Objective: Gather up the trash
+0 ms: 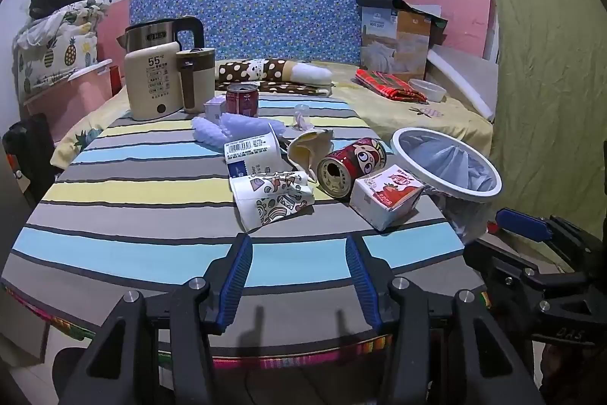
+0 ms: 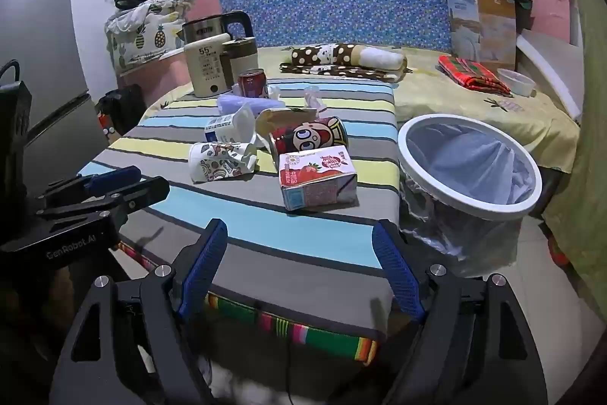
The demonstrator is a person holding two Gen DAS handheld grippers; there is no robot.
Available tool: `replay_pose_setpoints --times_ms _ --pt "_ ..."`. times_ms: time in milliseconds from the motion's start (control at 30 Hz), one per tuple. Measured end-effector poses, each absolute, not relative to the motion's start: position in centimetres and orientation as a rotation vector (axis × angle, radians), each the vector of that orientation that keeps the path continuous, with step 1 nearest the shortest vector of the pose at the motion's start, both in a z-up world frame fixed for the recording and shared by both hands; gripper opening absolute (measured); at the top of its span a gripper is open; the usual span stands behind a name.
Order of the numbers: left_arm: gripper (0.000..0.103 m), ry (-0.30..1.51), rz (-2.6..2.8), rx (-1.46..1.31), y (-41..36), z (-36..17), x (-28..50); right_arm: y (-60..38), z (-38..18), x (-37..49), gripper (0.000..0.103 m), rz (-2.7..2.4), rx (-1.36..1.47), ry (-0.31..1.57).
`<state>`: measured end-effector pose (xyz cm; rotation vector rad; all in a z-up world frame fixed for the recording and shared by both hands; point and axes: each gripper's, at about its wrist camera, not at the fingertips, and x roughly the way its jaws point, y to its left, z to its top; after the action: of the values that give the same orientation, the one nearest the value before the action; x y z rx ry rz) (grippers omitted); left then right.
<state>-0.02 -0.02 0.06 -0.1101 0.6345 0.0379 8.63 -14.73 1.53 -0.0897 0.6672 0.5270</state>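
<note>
**Both grippers empty, trash heaped beside bin**

Left gripper (image 1: pixel 299 245): jaws spread wide, nothing btwn them, hovering over near edge of striped table (image 1: pixel 125 234). Right gripper (image 2: pixel 299 238): same, jaws apart & empty, held low at near edge. Both aimed straight at the pile, prob. lined up that way for a first reach.

Just past the jaws, nearest item: strawberry carton (image 2: pixel 318 177), lying on its side, closest to right gripper and to the bin, so likely the easy first pick. Behind it, touching or nearly: cartoon can (image 2: pixel 309 137), tipped over, open end facing near-left. Rolls if nudged, prob. needs grip across the body.

Left of those: crumpled paper cup (image 1: pixel 271 198), flattened, printed pattern; behind it a white cup w/ barcode (image 1: pixel 252 154), also on its side. Cream wrapper (image 1: pixel 307 148) wedged btwn cups & can. Farther back: pale lilac packet (image 1: pixel 227 128), small clear plastic piece (image 1: pixel 301 114), upright red can (image 1: pixel 242 98). Can't tell if that one is empty.

Far left: beige warmer (image 1: pixel 151 88) & kettle (image 1: pixel 163 35), standing upright, not trash by the look of it.

Trash bin (image 2: pixel 413 158) w/ liner, right of table, just off its edge, mouth tilted toward the cameras; rim abt level w/ tabletop, handy for short drops. Looks empty, so no collecting visible so far.

Beyond: bed w/ dotted roll (image 1: pixel 265 71), plaid cloth (image 1: pixel 387 84).
</note>
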Motion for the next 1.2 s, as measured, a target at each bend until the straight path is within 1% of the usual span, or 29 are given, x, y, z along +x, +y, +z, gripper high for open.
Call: replay_pose_setpoints --times_ms 467,1200 --pt "0.051 0.612 0.017 -0.123 0.4 1.5 -1.3 -14.8 2.1 8.0 0.080 0.524 -0.093 0.653" --pt "0.051 0.605 0.012 -0.140 0.0 0.7 -1.4 -14.8 2.2 8.1 0.080 0.516 -0.088 0.644"
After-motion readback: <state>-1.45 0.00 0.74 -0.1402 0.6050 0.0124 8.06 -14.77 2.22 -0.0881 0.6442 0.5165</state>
